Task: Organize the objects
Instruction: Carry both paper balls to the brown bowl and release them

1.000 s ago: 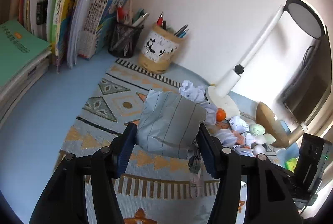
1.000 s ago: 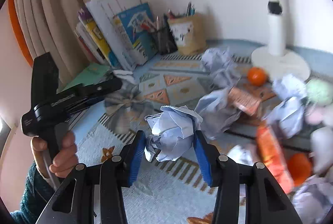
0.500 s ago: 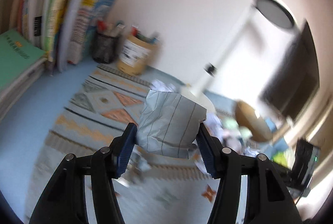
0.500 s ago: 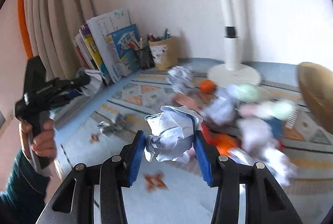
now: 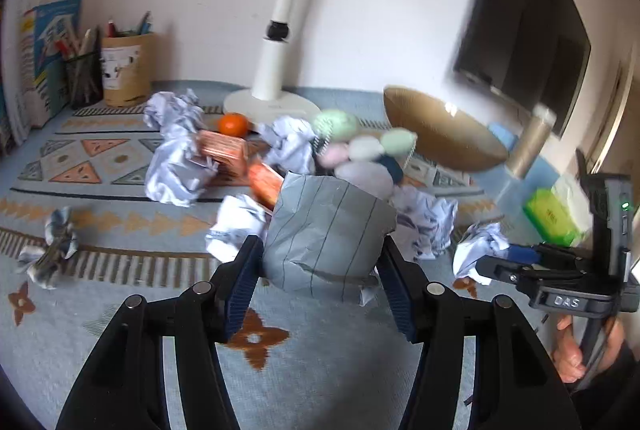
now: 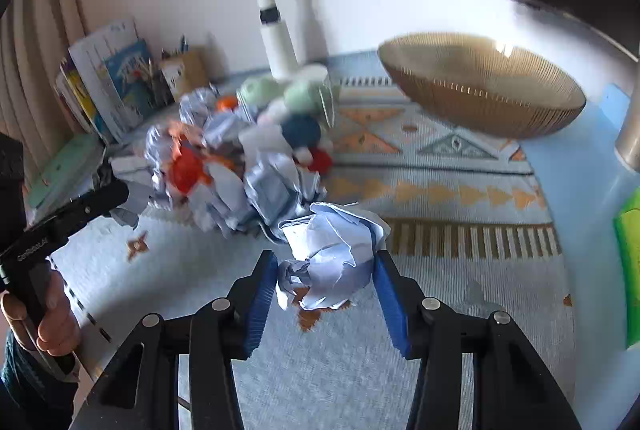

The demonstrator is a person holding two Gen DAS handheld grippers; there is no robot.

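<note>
On the patterned mat [image 5: 120, 310], crumpled paper [image 5: 176, 166] crowds the gold bowl [image 6: 480, 90].

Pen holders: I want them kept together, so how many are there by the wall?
2. The tan pen cup stands by the wall, left of the lamp base; the dark mesh pen holder sits just left of it, beside the books.
</note>
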